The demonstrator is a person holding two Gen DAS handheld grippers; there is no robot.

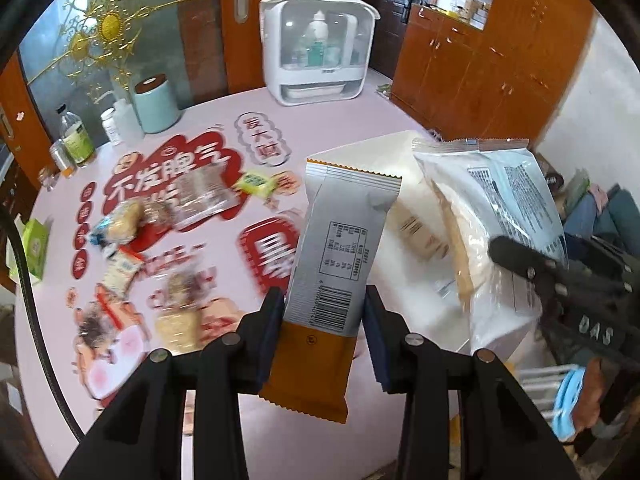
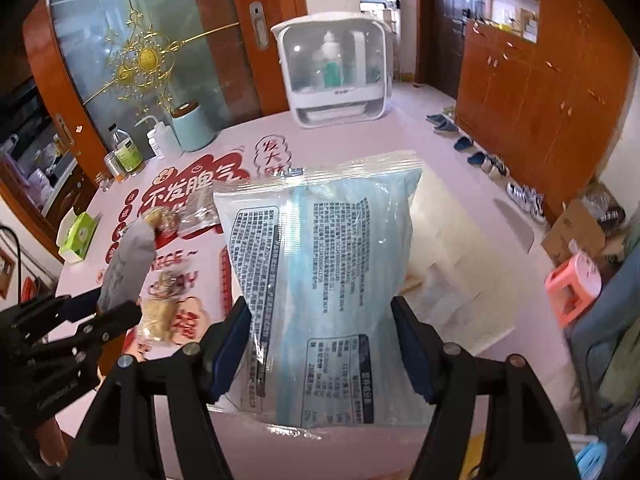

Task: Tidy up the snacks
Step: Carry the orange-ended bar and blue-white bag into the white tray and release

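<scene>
My left gripper (image 1: 324, 320) is shut on an orange and silver snack bar (image 1: 340, 240), which stands upright between its blue pads. The right gripper (image 2: 320, 340) is shut on a large pale-blue snack bag (image 2: 328, 272), lifted above the pink table (image 2: 400, 112). In the left wrist view that bag (image 1: 500, 208) hangs to the right of the bar, over a white box (image 1: 404, 240). The right wrist view shows the left gripper (image 2: 108, 308) at the lower left with the bar (image 2: 128, 256). Several loose snacks (image 1: 124, 220) lie on the red-printed tablecloth, among them a yellow packet (image 1: 256, 184).
At the back of the table stands a white cabinet with a clear door (image 1: 318, 52). A teal canister (image 1: 156, 104) and bottles (image 1: 78, 140) line the back left, with a green tissue box (image 1: 36, 244) at the left edge. A pink stool (image 2: 572, 284) and shoes (image 2: 480, 160) are on the floor to the right.
</scene>
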